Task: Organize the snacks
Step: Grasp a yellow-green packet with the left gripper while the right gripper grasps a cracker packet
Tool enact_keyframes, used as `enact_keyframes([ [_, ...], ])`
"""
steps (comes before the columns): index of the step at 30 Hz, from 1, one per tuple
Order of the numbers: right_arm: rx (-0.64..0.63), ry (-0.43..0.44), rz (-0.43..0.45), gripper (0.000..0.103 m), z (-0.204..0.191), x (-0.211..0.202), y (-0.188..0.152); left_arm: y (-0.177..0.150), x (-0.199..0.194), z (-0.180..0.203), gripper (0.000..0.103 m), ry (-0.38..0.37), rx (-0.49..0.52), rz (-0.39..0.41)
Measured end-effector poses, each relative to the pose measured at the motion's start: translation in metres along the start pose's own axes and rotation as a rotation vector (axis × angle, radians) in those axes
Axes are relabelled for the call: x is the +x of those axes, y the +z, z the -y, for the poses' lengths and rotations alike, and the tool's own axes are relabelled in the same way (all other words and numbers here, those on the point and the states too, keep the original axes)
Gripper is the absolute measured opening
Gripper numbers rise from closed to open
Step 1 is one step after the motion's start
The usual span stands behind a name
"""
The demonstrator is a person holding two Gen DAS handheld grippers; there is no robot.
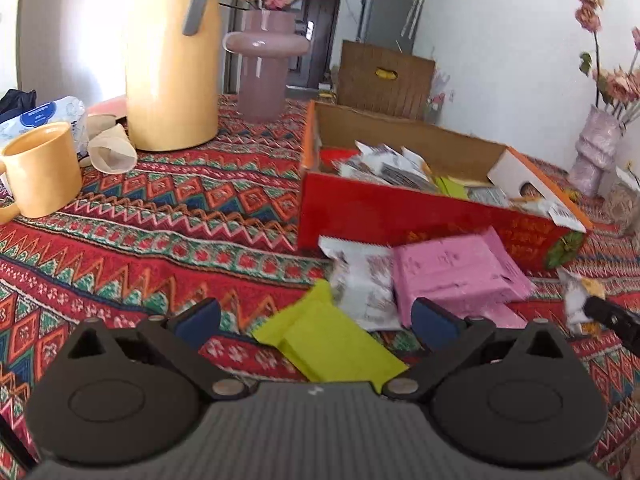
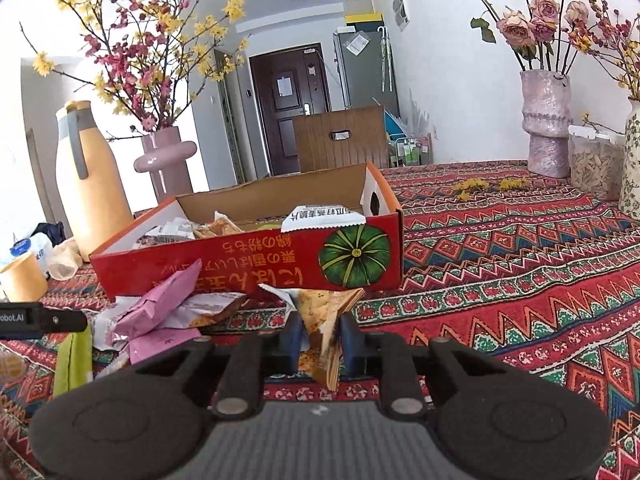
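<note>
A red cardboard box (image 1: 400, 216) with several snack packets inside stands on the patterned tablecloth; it also shows in the right wrist view (image 2: 248, 268). In front of it lie a pink packet (image 1: 448, 272), a white packet (image 1: 360, 280) and a yellow-green packet (image 1: 332, 344). My left gripper (image 1: 316, 320) is open and empty, its fingers on either side of the yellow-green packet. My right gripper (image 2: 320, 336) is shut on an orange-and-white snack packet (image 2: 324, 320), just in front of the box. The right gripper's tip with that packet shows in the left wrist view (image 1: 592, 304).
An orange mug (image 1: 44, 172), paper cups (image 1: 112, 148), a yellow thermos (image 1: 172, 60) and a pink vase (image 1: 264, 64) stand at the left. Flower vases (image 2: 546, 124) and a clear container (image 2: 596, 164) stand at the far right. A wooden chair (image 2: 340, 140) is behind the table.
</note>
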State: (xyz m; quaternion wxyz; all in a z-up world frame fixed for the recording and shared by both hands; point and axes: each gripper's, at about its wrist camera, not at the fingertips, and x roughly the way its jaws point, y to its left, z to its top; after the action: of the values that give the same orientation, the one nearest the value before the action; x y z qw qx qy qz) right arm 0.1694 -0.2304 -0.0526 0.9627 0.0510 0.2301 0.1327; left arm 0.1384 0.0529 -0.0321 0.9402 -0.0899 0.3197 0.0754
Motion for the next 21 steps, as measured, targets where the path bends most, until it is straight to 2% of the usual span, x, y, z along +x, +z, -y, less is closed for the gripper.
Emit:
enact_keyframes([
  [6,0.019,0.017,0.025,0.019,0.003,-0.005,0.0,-0.008,0.001,0.019,0.102,0.069,0.021,-0.079],
  [11,0.049,0.032,0.048,0.019,0.009,-0.015,0.0,-0.017,-0.003,0.027,0.083,0.08,0.033,-0.121],
  [12,0.054,0.035,0.051,0.019,0.01,-0.017,0.0,-0.018,-0.004,0.028,0.074,0.078,0.036,-0.125],
  [13,0.058,0.039,0.052,0.019,0.011,-0.019,0.0,-0.019,-0.004,0.028,0.07,0.075,0.041,-0.132],
  [21,0.071,0.072,0.047,0.019,0.011,-0.031,-0.006,-0.028,-0.017,0.019,0.046,0.107,0.11,-0.123],
])
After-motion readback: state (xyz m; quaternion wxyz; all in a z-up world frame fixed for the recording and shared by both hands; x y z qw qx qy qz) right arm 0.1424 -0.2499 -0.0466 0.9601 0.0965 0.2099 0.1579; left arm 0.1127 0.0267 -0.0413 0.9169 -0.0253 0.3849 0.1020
